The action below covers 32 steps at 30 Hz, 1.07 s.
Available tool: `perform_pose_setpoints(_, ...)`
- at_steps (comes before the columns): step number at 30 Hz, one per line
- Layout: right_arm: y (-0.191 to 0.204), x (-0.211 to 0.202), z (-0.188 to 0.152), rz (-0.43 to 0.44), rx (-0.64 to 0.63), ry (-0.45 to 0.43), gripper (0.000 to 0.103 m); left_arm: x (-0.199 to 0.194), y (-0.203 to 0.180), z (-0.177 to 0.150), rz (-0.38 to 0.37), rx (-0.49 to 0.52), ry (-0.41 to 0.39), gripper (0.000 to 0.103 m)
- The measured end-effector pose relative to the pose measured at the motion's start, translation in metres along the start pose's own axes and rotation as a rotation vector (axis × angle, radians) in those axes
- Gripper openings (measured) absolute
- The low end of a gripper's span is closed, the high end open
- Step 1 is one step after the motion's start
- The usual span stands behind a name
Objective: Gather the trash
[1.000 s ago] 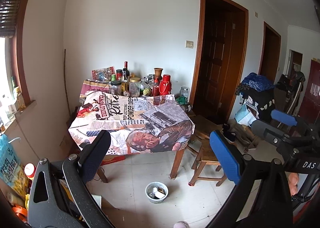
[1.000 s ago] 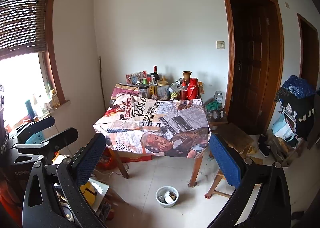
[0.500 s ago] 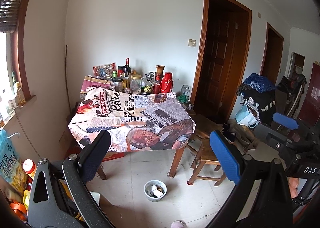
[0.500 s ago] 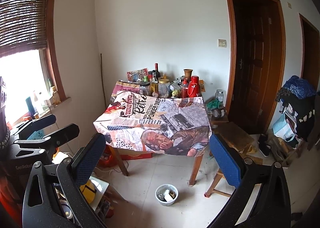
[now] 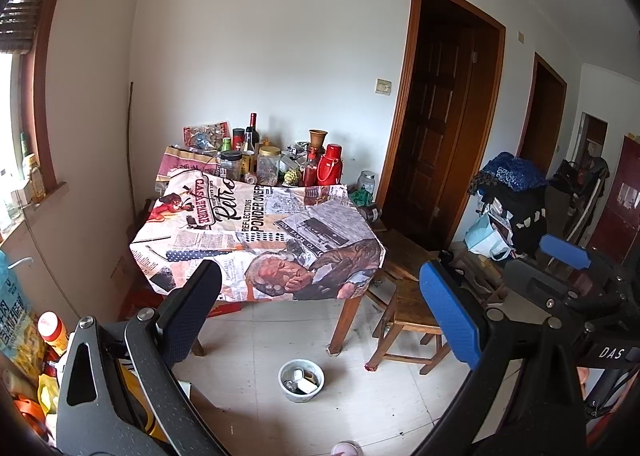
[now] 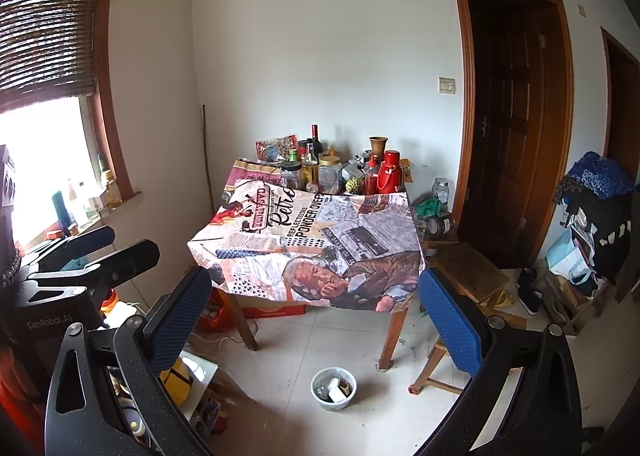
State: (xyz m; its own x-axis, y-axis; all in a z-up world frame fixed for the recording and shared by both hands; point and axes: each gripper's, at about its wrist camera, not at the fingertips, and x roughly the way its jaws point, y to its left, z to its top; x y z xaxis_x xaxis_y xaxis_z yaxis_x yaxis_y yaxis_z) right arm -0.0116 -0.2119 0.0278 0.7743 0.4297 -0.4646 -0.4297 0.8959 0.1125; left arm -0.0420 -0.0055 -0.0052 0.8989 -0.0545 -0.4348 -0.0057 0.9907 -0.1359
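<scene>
Both tongs are held high, facing a tabletop draped in a newsprint-pattern cloth. The left tongs are spread wide and empty, and so are the right tongs. Bottles and jars crowd the far edge of the tabletop by the wall. On the floor near the front right table leg sits a bowl holding small scraps of trash. A wooden stool stands just right of it.
</scene>
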Motion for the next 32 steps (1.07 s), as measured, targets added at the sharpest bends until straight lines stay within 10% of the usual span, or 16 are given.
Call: perform_pose_setpoints(32, -0.010, 0.015, 0.005, 0.011, 0.011, 0.025, 0.103, 0.010, 0.001, 0.005, 0.002, -0.017, 0.006, 0.100)
